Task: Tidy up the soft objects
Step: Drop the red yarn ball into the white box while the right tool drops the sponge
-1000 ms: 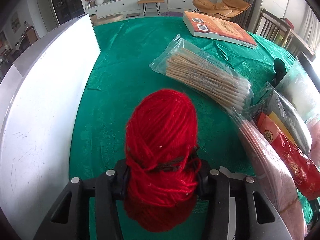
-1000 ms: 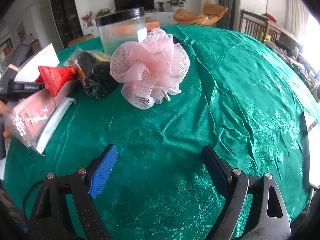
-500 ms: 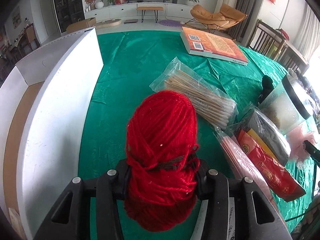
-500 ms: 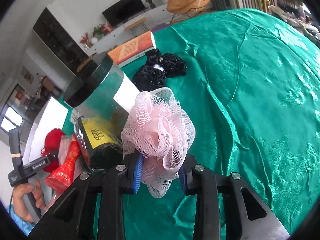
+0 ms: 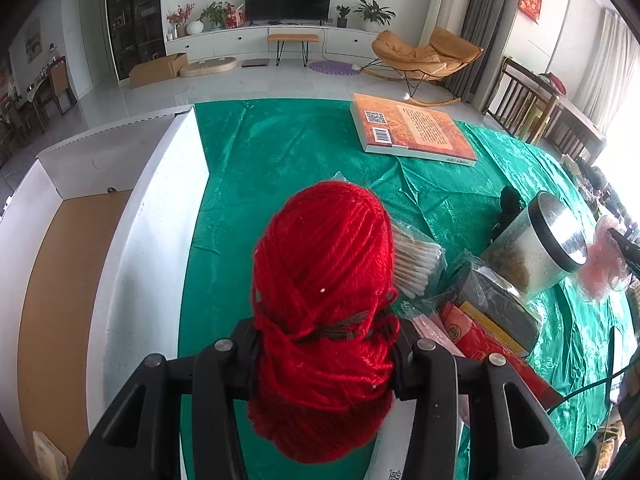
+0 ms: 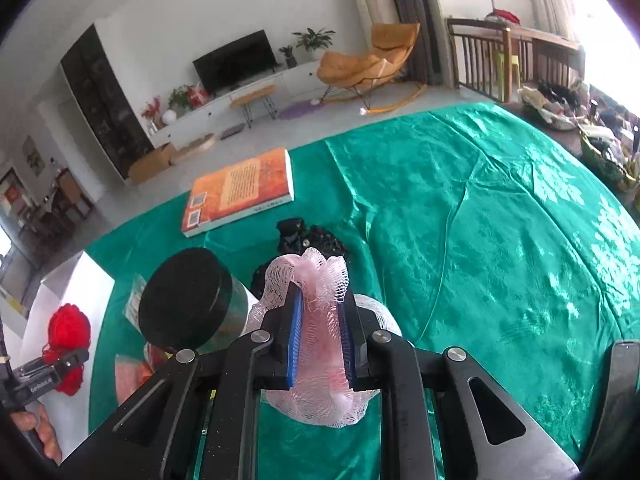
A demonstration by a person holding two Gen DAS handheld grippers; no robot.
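Red yarn ball (image 5: 324,280): clamped at its waist, where a dark band cinches it, between the jaws of the left gripper (image 5: 324,354); held above the green tablecloth (image 5: 280,152), just beside the white box wall.
Yarn handling: light and squashy by the look; the strands give under the pads, so the banded middle is the sound place to hold. Loose loops hang at the sides and could snag.
Pink mesh bath pouf (image 6: 320,344): pinched through its centre by the right gripper (image 6: 320,346), blue pads pressed deep into the netting, which bulges above and below.
Pouf handling: probably almost weightless and springy; a grip on the gathered core should hold better than one on the outer frills, which would just stretch.
Cardboard box (image 5: 160,216): open, white walls, brown floor, left of the yarn; likely where the soft things go.
Black-lidded jar (image 6: 188,300): beside the pouf; hard, not part of the sort.
Cotton swab packet (image 5: 416,264): behind the yarn on the cloth.
Black fabric item (image 6: 304,240): soft-looking, beyond the pouf, near the book (image 6: 240,192).
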